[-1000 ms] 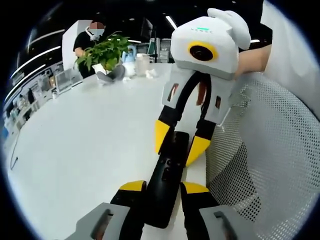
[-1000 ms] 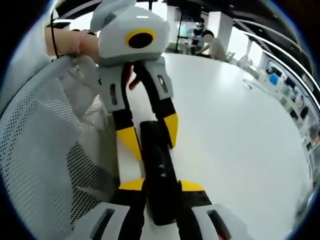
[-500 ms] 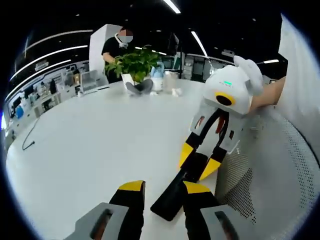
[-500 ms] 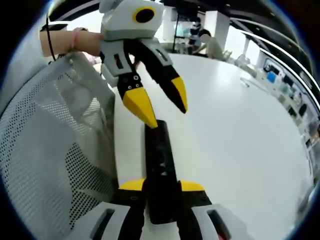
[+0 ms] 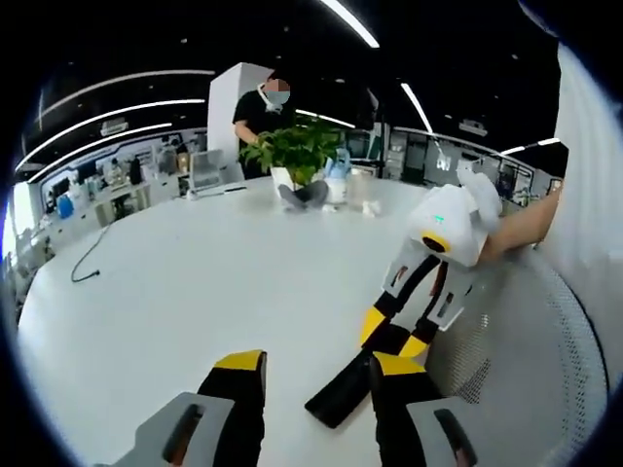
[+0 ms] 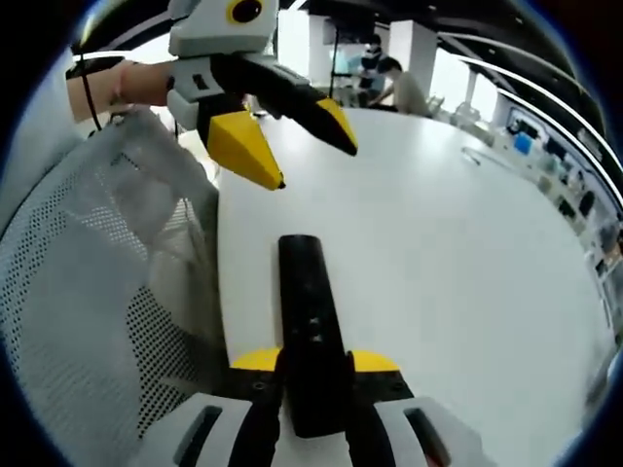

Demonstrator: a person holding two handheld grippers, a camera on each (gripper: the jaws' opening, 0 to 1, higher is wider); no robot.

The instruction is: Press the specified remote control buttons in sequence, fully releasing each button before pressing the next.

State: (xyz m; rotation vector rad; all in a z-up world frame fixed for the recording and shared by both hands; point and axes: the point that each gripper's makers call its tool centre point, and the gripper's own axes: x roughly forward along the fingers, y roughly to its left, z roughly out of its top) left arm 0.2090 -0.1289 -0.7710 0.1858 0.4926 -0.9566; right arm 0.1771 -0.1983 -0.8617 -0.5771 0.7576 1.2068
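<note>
Slippage threatens: right gripper (image 6: 313, 362) pinches the remote control (image 6: 310, 331) at 6 o'clock, while left gripper (image 6: 292, 131), spread, hovers above the counter (image 6: 438, 253).

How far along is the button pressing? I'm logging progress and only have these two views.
Done: which presses are finished can't be told from these views. In hand: the right gripper clamps the black remote flat on the white table. The left gripper hangs open above it, touching no button. Left: whatever presses remain in the sequence.
</note>
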